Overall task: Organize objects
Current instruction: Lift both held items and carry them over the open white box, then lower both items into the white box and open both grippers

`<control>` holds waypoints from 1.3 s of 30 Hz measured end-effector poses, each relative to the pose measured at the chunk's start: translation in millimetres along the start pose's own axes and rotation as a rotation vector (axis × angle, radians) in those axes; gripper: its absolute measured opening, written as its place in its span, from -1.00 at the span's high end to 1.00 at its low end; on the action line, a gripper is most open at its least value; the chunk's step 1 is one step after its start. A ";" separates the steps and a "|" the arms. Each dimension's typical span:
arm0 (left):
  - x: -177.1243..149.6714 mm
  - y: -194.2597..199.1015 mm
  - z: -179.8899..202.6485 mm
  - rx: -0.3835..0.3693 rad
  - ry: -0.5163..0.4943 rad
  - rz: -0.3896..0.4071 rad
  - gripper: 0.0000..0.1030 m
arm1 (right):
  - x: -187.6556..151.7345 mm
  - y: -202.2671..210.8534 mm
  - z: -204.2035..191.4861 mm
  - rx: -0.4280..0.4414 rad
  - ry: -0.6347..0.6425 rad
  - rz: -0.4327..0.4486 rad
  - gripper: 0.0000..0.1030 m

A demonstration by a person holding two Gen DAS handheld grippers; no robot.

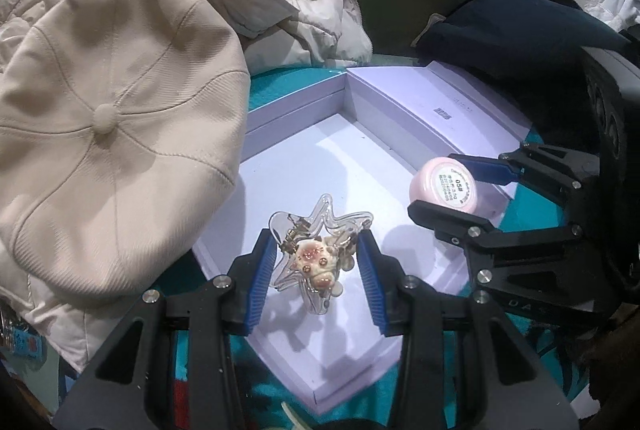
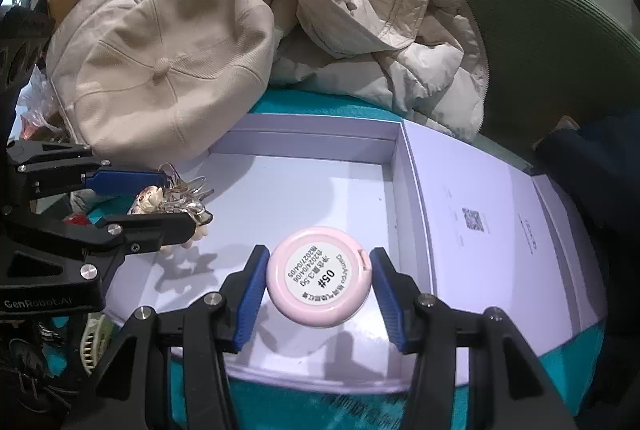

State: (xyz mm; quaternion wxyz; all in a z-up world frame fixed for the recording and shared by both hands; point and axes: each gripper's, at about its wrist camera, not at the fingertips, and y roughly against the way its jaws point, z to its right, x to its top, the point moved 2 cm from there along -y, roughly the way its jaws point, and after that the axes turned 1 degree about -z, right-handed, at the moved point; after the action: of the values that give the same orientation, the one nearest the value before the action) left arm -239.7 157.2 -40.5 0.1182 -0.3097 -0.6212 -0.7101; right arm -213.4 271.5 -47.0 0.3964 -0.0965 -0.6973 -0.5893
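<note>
My left tongs [image 1: 316, 270] are closed on a clear star-shaped hair clip [image 1: 316, 250] with a cream charm at its centre; the blue pads [image 1: 262, 278] press its outer edges, and it hangs above the floor of the open lilac box [image 1: 304, 166]. My right tongs [image 2: 318, 286] hold a round pink compact [image 2: 318, 276], label side toward the camera, gripped across its width, also over the box floor and near its inner wall.

I judge the clip light but brittle: clear plastic points, a small spring and a dangling charm that could snag. The grip across the star's arms looks narrow, so I would keep the squeeze gentle and set it down flat, not drop it. The compact is stiff, smooth and rounded, so it could slip or roll from the pads if tilted; holding it across the widest part, as now, seems the safest place.

Beyond the tongs, the box lid [image 2: 500, 214] lies open beside the tray, both on a teal cloth [image 2: 304, 102]. A beige cap [image 1: 112, 134] overlaps the box's left edge, with a pale padded coat [image 2: 380, 10] heaped behind it and a dark garment [image 1: 516, 30] to the right.
</note>
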 end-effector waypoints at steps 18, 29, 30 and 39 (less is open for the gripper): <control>22.2 -48.0 -10.0 0.015 -0.042 -0.037 0.23 | 14.0 -46.5 6.1 -0.061 -0.001 -0.115 -0.01; 22.0 -63.1 3.1 0.014 -0.101 -0.066 0.23 | 10.2 -62.8 5.3 -0.139 0.031 -0.172 -0.01; 21.2 -64.1 3.6 0.012 -0.102 -0.069 0.23 | 9.5 -63.0 5.2 -0.146 0.037 -0.174 -0.01; 13.2 -81.5 -3.6 -0.017 -0.059 -0.130 0.23 | 4.7 -68.1 -1.6 -0.163 0.085 -0.197 -0.01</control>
State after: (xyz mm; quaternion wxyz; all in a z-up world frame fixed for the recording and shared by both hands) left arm -296.1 173.0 -98.8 0.0507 -0.2906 -0.6372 -0.7120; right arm -256.8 249.0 -94.7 0.3564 -0.0342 -0.6360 -0.6836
